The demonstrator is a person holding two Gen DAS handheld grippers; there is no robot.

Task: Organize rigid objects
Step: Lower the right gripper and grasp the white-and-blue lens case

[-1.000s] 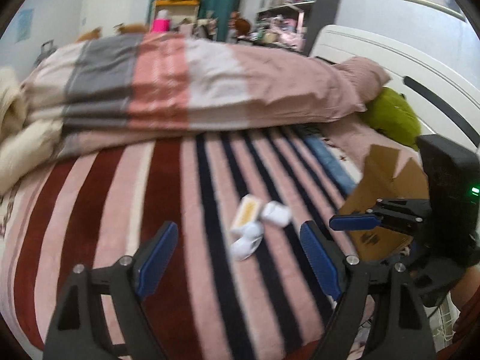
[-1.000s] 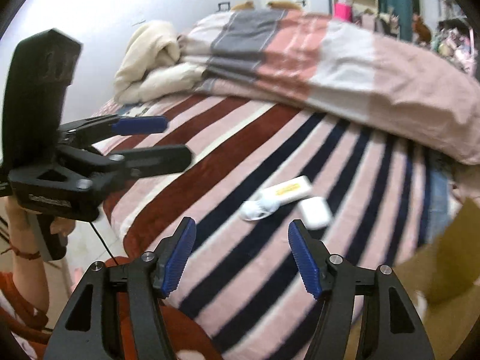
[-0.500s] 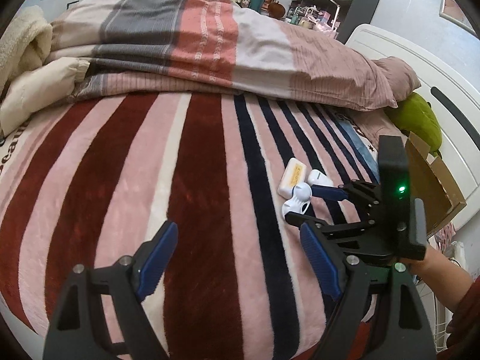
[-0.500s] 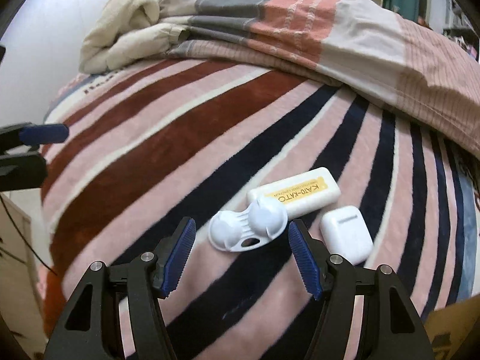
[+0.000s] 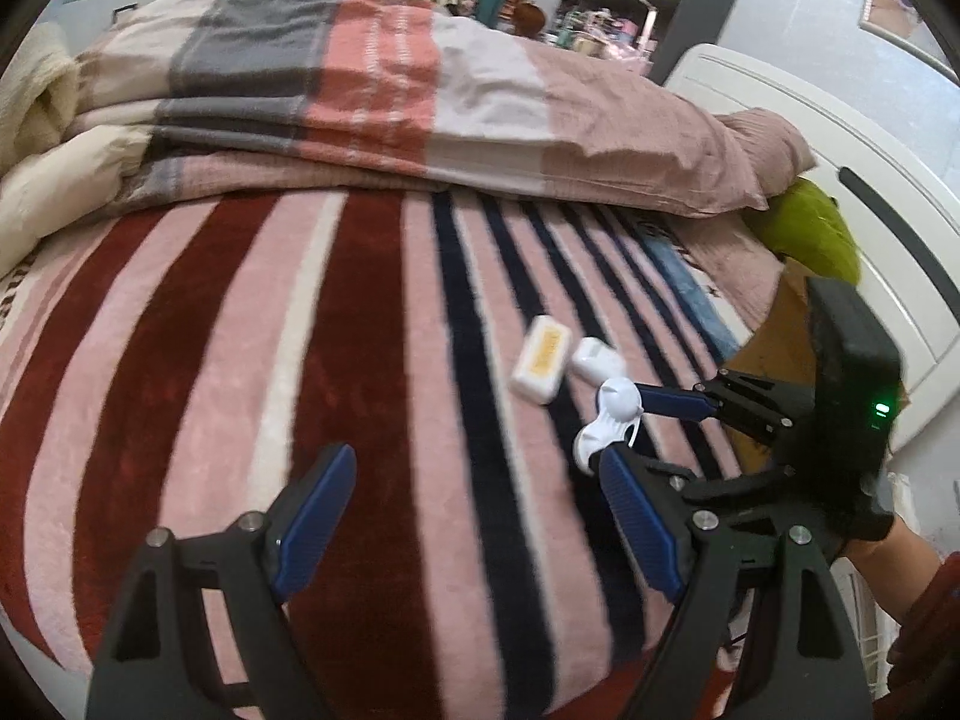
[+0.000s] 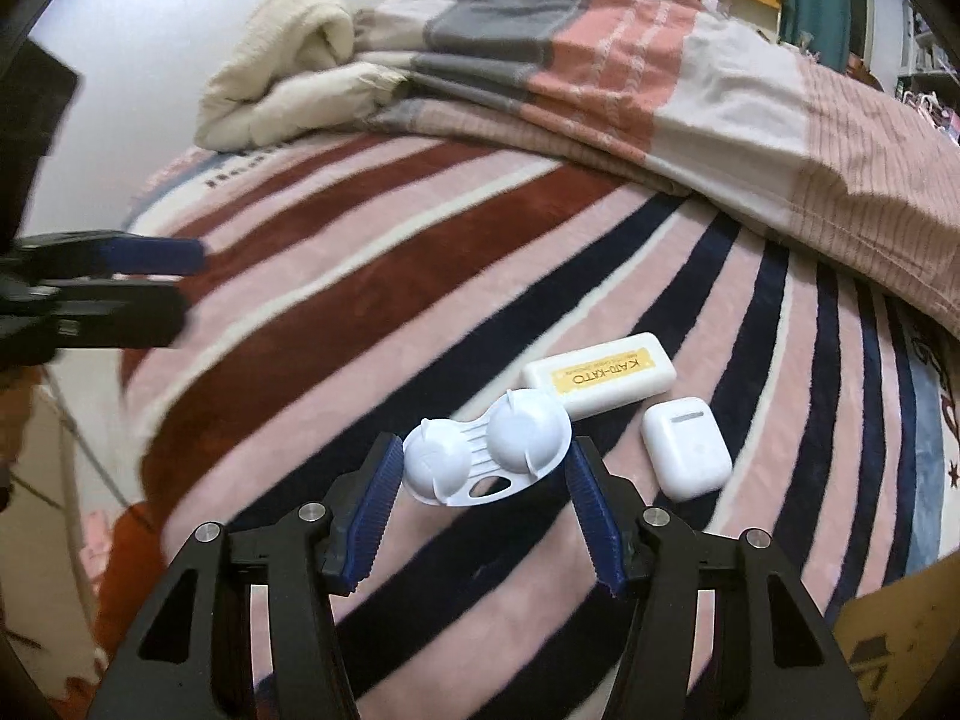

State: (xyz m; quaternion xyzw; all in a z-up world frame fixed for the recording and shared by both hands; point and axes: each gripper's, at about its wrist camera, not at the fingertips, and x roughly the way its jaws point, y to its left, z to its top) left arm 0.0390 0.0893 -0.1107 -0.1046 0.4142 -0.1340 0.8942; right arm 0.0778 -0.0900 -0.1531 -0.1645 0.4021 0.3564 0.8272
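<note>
- R claw [image 6: 480,474] closing round white twin-dome case [image 6: 485,459], not clamped yet; L claw [image 5: 468,516] apart, empty.
- Risk: rounded domes squirt out, knock earbud case [image 6: 687,447] on soft bed [image 6: 336,300].

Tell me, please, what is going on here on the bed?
A person works two handheld grippers over a striped blanket. The right gripper is closing around a white contact lens case, pads not yet pressing. The left gripper hangs open over bare blanket. A white box and earbud case lie beside.
</note>
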